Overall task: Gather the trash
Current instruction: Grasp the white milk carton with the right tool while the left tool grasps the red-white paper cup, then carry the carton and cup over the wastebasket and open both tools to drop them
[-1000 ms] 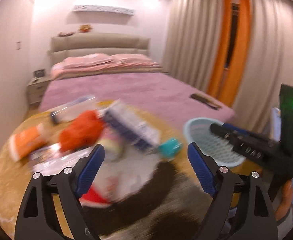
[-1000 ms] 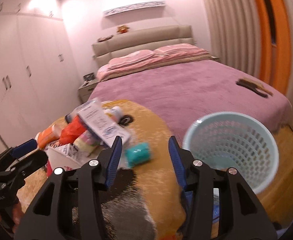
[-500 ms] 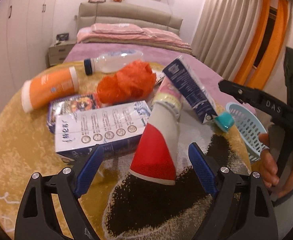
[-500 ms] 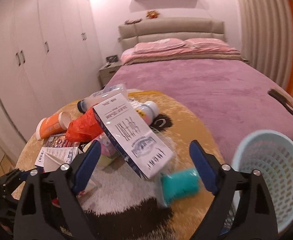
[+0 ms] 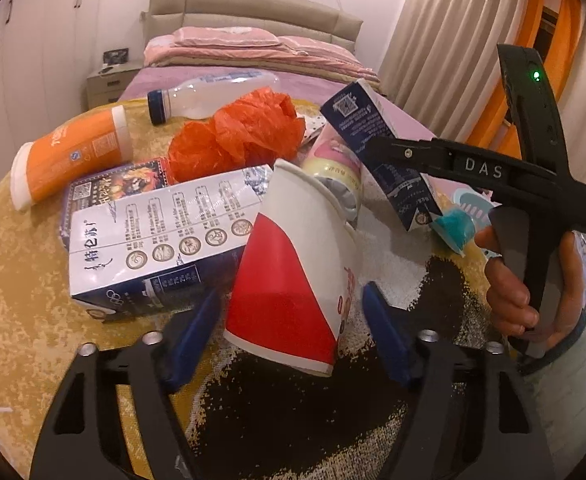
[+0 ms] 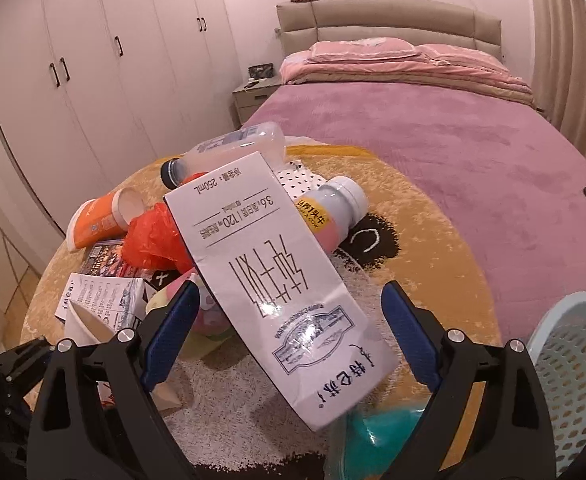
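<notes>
Holds the left gripper [image 5: 291, 296] tilted down toward the round rug [image 5: 13, 280], with the paper cup [image 5: 293, 264] between its blue fingers [image 5: 193, 332]. Has just been closing those jaws, yet leaves a sliver of gap at each pad: part open, gripping nothing. Finds the cup on its side, long axis running straight away from the left wrist camera and wide rim nearest it.

To the right of the cup, wraps the right hand [image 5: 525, 280] round the handle of the right gripper [image 6: 291, 288], also angled down. Has just been opening those jaws; now spreads them wide on either side of the white milk carton [image 6: 277, 280] without touching it. Sees that carton propped aslant behind and right of the cup, near end low, far end raised toward the bed [image 6: 453, 140].

Left of the cup, touching it, shows a second carton [image 5: 165, 240] lying flat. Behind the cup, piles an orange bag [image 5: 241, 132], an orange tube [image 5: 69, 152] and a clear bottle [image 5: 213, 92] (all crowded together). Right of the cup, beyond a teal wad [image 6: 377, 428], puts the pale blue basket [image 6: 573, 360] off the rug's edge. Offers bare dark rug on the cup's near side.
</notes>
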{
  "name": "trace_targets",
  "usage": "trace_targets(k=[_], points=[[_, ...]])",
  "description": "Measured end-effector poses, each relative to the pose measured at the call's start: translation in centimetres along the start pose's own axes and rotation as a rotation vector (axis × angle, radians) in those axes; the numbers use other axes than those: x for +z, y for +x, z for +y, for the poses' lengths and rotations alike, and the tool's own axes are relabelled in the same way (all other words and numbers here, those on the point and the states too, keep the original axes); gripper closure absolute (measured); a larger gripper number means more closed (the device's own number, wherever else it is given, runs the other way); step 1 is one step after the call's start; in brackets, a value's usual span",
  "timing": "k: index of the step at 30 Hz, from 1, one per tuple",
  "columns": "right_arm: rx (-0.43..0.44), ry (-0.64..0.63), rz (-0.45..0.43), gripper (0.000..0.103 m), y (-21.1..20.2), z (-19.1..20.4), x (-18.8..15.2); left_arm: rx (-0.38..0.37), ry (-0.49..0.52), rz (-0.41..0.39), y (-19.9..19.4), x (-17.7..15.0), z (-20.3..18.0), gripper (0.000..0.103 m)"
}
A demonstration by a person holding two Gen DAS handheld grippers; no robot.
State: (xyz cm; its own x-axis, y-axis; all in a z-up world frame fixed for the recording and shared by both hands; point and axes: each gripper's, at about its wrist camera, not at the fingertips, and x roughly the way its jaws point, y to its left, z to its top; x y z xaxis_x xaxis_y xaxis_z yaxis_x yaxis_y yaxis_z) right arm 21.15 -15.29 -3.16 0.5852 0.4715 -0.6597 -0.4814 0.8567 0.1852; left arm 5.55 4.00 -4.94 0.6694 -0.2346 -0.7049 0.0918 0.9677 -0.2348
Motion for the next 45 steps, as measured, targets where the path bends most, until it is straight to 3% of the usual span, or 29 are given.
trace_targets(k=[1, 6, 9, 17, 26, 29, 36, 40, 45], points=[[0.005, -0.001, 0.002, 0.017, 0.0, 0.0, 0.0, -0.001, 0.004, 0.000, 0.0, 0.1, 0.0, 0.044], [0.010, -0.019, 0.011, 0.041, -0.1, 0.5, -0.3, -0.001, 0.008, -0.025, -0.6, -0.2, -0.4, 0.046], [0.036, -0.017, 0.012, 0.047, -0.6, 0.9, -0.6, -0.016, 0.007, -0.045, -1.3, -0.2, -0.5, 0.047], [0.060, 0.020, -0.007, 0.053, -2.2, 2.4, -1.3, -0.035, 0.011, -0.084, -3.1, -0.2, -0.7, 0.048], [0.040, 0.089, -0.148, 0.053, -9.0, 1.4, -1.2, -0.088, 0.047, -0.146, -5.0, 1.4, -1.9, 0.048], [-0.002, 0.116, -0.201, 0.053, -12.1, 0.0, -1.4, -0.121, 0.071, -0.159, -5.1, 2.5, -3.4, 0.048], [-0.214, 0.229, -0.287, 0.053, -18.7, -6.1, -3.7, -0.202, 0.169, -0.178, -3.9, 4.8, -9.5, 0.048], [-0.335, 0.329, -0.322, 0.053, -21.5, -10.0, -5.9, -0.333, 0.176, -0.115, -1.9, 6.1, -13.5, 0.048], [-0.469, 0.447, -0.263, 0.053, -22.1, -14.6, -8.2, -0.400, 0.215, -0.056, 1.4, 7.2, -18.7, 0.048]])
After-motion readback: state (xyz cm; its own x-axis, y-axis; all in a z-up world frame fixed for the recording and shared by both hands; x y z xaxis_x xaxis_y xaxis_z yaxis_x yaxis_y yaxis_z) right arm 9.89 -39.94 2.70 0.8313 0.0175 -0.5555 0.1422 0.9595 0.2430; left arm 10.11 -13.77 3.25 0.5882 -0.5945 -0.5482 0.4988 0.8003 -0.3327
